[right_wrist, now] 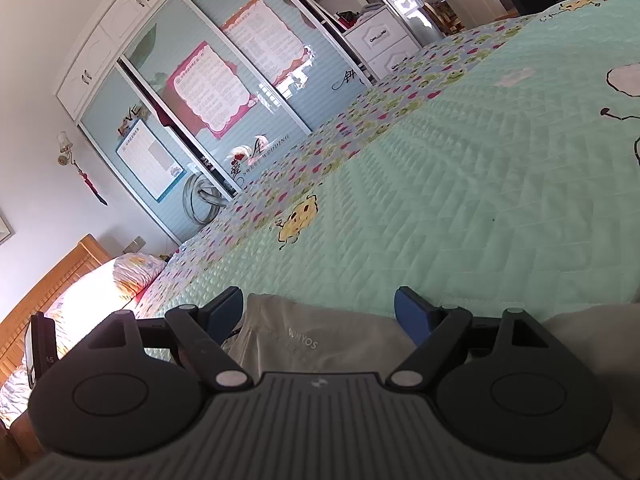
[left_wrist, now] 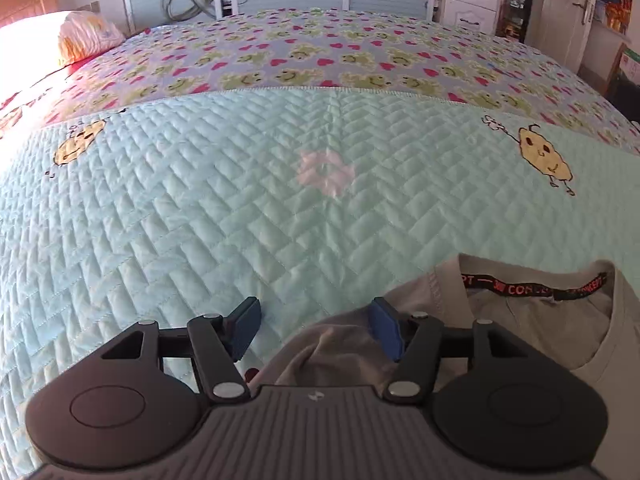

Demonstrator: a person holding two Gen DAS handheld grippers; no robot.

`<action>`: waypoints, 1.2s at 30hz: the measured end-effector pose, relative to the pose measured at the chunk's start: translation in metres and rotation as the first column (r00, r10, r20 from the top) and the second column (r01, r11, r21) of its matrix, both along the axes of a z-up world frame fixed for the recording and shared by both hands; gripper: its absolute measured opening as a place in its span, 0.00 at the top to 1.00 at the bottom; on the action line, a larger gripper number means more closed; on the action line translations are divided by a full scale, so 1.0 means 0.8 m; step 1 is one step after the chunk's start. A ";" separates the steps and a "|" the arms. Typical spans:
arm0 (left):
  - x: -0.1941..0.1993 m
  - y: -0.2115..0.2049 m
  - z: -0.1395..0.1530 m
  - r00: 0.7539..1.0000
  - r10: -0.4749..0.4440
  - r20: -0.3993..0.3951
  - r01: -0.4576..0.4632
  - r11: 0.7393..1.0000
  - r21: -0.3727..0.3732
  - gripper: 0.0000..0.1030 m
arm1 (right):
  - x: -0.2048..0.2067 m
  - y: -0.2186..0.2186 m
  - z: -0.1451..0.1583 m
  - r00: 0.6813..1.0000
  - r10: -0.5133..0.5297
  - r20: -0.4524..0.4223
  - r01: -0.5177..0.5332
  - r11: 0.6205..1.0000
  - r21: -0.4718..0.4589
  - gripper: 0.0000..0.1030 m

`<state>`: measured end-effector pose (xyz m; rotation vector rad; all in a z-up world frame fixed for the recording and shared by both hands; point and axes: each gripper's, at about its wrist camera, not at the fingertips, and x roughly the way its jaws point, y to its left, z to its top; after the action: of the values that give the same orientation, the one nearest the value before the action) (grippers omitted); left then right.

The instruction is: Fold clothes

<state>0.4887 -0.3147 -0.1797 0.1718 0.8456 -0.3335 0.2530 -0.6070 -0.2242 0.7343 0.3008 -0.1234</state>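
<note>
A beige T-shirt (left_wrist: 560, 340) lies at the near edge of the mint quilted bedcover (left_wrist: 240, 200), its collar with a black and red neck label (left_wrist: 536, 286) facing up. My left gripper (left_wrist: 317, 329) is open over the shirt's left shoulder. A raised fold of the cloth sits between its blue pads (left_wrist: 385, 330), and the left pad hangs over bare quilt. In the right wrist view another part of the beige shirt (right_wrist: 320, 344), with faint printed lettering, lies flat between the wide-open fingers of my right gripper (right_wrist: 320, 314). Neither pad presses on it.
The quilt gives way to a frog-and-heart patterned sheet (left_wrist: 320, 60) further back. A pillow (left_wrist: 80, 36) and a wooden headboard (right_wrist: 60, 280) are at the left. Sliding wardrobe doors (right_wrist: 224, 88), white drawers (left_wrist: 472, 0) and a door (left_wrist: 568, 12) stand beyond the bed.
</note>
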 end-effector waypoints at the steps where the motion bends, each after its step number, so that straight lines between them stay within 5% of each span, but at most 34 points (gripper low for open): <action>1: -0.006 -0.008 0.001 0.999 -0.031 0.018 0.031 0.999 0.033 0.58 | 0.000 0.000 -0.001 1.000 0.001 -0.001 -0.001 1.000 -0.001 0.19; 4: -0.021 -0.034 0.002 0.991 -0.109 0.073 0.097 0.984 0.147 0.83 | 0.000 -0.001 -0.001 1.000 0.004 -0.003 -0.004 1.000 -0.005 0.19; 9: -0.019 -0.056 -0.002 0.982 -0.102 0.159 0.057 0.961 0.270 0.86 | 0.000 0.000 -0.001 1.000 0.007 -0.007 -0.007 1.000 -0.010 0.19; 12: -0.013 -0.041 0.010 0.987 -0.056 0.153 0.027 0.981 0.190 0.77 | 0.000 0.000 -0.001 1.000 0.010 -0.008 -0.010 1.000 -0.009 0.19; 14: -0.005 -0.026 0.017 0.994 -0.016 0.111 0.004 0.994 0.109 0.39 | 0.000 0.000 -0.001 1.000 0.011 -0.009 -0.011 1.000 -0.007 0.19; 15: -0.003 -0.016 0.019 0.996 0.010 0.090 -0.017 0.997 0.074 0.33 | 0.001 0.000 -0.001 1.000 0.011 -0.010 -0.011 1.000 -0.008 0.19; 20: 0.011 0.031 0.020 0.996 0.083 -0.042 -0.087 0.990 -0.114 0.32 | 0.000 0.001 -0.001 1.000 0.012 -0.013 -0.012 1.000 -0.013 0.19; 24: 0.017 0.045 0.009 0.986 0.013 -0.166 -0.052 0.970 -0.236 0.32 | 0.001 0.002 0.000 1.000 0.012 -0.016 -0.013 1.000 -0.018 0.19; 27: 0.002 0.030 0.003 0.989 -0.041 -0.140 0.019 0.987 -0.158 0.38 | 0.001 0.003 -0.001 1.000 0.013 -0.017 -0.013 1.000 -0.020 0.19; 28: -0.001 0.027 0.003 0.991 -0.049 -0.125 0.032 0.990 -0.138 0.50 | 0.001 0.003 -0.001 1.000 0.013 -0.017 -0.013 1.000 -0.021 0.19; 29: -0.003 0.025 0.005 0.990 -0.063 -0.125 0.044 0.988 -0.148 0.74 | 0.001 0.003 -0.001 1.000 0.013 -0.017 -0.014 1.000 -0.021 0.19; 31: -0.011 0.020 0.009 0.990 -0.090 -0.112 0.072 0.985 -0.158 0.95 | 0.001 0.004 0.000 1.000 0.014 -0.018 -0.014 1.000 -0.021 0.19; 36: -0.021 -0.006 0.018 0.996 -0.071 0.060 0.066 0.995 0.080 0.96 | 0.003 0.007 0.000 1.000 0.014 -0.020 -0.015 1.000 -0.023 0.19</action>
<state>0.4722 -0.3191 -0.1655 0.2829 0.7924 -0.3577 0.2556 -0.6017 -0.2240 0.7083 0.3228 -0.1201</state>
